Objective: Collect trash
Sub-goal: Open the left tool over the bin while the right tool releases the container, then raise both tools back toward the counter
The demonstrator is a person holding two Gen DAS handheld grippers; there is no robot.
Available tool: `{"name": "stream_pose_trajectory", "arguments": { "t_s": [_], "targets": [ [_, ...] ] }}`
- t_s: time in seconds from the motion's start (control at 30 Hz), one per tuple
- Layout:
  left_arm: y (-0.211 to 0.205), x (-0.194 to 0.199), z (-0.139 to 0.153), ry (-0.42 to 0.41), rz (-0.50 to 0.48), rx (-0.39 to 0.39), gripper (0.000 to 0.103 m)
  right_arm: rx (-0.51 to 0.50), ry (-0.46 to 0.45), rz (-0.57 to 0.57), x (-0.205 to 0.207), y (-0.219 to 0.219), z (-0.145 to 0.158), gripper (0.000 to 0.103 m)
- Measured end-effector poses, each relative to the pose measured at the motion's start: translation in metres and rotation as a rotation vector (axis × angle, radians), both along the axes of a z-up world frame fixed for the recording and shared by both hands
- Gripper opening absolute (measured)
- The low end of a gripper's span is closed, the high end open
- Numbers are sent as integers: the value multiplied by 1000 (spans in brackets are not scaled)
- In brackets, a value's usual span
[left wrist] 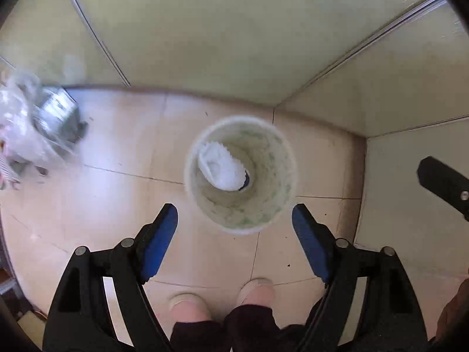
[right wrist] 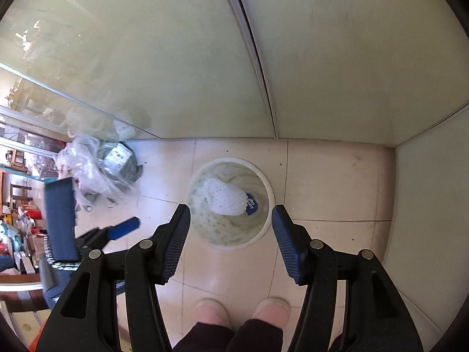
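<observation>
A round white bin [left wrist: 275, 158] with green stains stands on the tiled floor in a corner; it also shows in the right wrist view [right wrist: 268, 189]. Inside it lies a white foam net [left wrist: 222, 167] over a blue-labelled item [right wrist: 252, 204]. My left gripper [left wrist: 234, 220] is open and empty above the bin's near side. My right gripper [right wrist: 231, 220] is open and empty, also above the bin's near rim. One finger of the right gripper shows at the right edge of the left wrist view [left wrist: 439, 182]. The left gripper's blue pad shows in the right wrist view [right wrist: 123, 228].
A crumpled clear plastic bag with grey stuff [right wrist: 96, 170] lies on the floor to the left, blurred in the left wrist view [left wrist: 35, 126]. Pale green wall panels [right wrist: 205, 58] enclose the corner. The person's feet [right wrist: 240, 308] stand below. Clutter fills the far left [right wrist: 17, 228].
</observation>
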State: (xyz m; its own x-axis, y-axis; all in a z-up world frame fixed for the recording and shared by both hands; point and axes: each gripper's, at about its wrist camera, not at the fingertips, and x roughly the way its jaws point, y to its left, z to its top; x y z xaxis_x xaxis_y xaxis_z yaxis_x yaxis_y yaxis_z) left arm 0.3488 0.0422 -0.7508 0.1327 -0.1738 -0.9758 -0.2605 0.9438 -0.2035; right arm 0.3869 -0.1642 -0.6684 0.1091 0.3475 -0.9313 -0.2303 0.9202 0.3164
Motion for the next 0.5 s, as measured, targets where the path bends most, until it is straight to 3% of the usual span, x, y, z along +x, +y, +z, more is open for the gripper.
{"name": "stream_pose_trajectory", "arguments": {
  "t_s": [0.13,0.33,0.5],
  "targets": [
    [8,-5,85,-69,2,32,80,10,-26,5,-9,7,65,54],
    [10,-18,237,-198,-35,130,80,43,-81,3,-24,5,183,54],
    [13,-33,355,-289,-59,157,80,42,-144,-23,-40,3,277,54]
  ]
}}
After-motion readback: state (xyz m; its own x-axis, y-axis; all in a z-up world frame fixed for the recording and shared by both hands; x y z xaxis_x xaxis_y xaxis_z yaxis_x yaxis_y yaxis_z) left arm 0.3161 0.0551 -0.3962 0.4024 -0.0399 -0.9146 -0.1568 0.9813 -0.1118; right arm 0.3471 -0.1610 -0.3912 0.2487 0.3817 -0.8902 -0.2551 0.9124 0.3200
